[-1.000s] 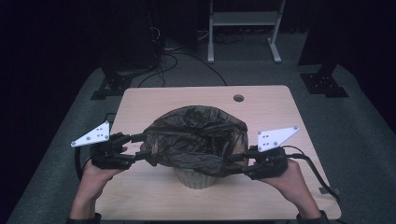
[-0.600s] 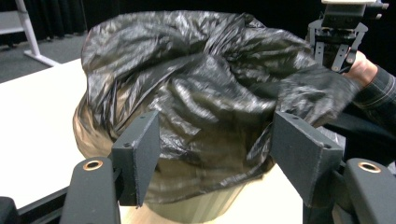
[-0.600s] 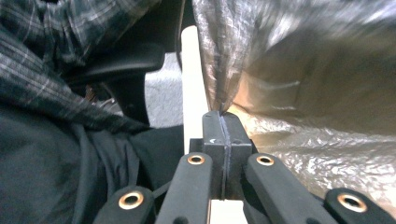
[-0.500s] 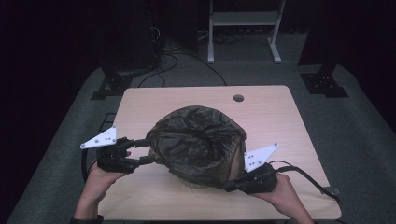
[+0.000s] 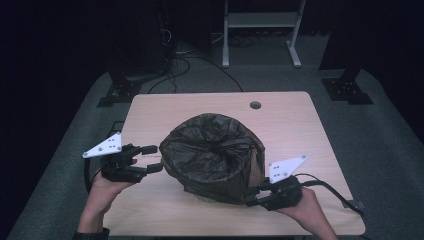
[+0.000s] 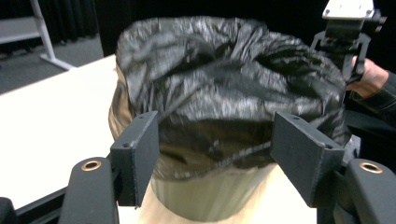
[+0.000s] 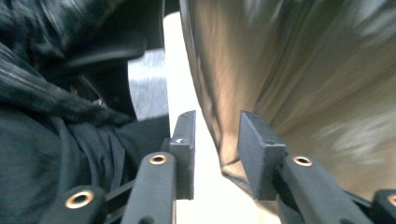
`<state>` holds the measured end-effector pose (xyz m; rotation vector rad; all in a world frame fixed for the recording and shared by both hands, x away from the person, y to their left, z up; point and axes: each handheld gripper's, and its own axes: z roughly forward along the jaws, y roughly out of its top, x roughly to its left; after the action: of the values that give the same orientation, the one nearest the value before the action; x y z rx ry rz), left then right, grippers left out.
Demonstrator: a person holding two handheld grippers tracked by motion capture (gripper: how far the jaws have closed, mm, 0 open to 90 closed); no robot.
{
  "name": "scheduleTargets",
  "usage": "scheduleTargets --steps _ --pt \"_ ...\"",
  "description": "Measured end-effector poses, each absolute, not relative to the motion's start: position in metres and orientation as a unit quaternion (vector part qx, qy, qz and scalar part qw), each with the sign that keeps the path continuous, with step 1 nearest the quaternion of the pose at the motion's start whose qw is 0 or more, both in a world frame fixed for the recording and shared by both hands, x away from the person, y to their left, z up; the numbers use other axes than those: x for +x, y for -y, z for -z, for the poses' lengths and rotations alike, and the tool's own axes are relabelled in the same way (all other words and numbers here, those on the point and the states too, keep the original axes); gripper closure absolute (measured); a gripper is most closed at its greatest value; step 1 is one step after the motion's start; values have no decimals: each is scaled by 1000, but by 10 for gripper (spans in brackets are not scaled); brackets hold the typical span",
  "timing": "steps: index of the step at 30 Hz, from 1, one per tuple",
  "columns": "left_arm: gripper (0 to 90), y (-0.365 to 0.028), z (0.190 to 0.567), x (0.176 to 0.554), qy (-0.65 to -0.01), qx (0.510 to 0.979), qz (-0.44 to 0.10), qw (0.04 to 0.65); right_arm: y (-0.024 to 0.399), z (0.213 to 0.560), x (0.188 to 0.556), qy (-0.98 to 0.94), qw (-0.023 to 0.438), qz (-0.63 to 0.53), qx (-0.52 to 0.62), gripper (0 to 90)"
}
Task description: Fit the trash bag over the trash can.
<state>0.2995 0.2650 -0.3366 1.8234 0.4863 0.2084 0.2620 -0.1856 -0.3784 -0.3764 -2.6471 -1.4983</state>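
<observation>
Though bag-lined, bin (image 5: 215,160) upright, mouth skyward.

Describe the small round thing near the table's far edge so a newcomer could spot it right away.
Start at the light wooden table and find the bin lined with a black bag at its middle. Look beyond the bin toward the far edge, slightly right of centre: the cable hole sits there. It is a small dark circle set flush in the bare wood, apart from everything else.

High view looks down from above; both gripper views sit close — all share the lined bin (image 5: 215,157).
</observation>
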Motion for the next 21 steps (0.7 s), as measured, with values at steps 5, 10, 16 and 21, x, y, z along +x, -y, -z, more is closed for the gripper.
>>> scheduleTargets --steps 5,10,16,21 --pt "309 -264 330 311 -205 777 -101 586 211 348 263 841 -20 524 -135 593" --pt "309 -263 337 323 -208 782 -95 579 226 330 287 821 -85 537 -172 505" --pt "322 -263 348 328 -195 799 -85 562 228 330 314 817 -91 536 -192 480" --pt "532 -260 352 331 -177 810 -72 555 227 334 324 819 -89 532 -197 506"
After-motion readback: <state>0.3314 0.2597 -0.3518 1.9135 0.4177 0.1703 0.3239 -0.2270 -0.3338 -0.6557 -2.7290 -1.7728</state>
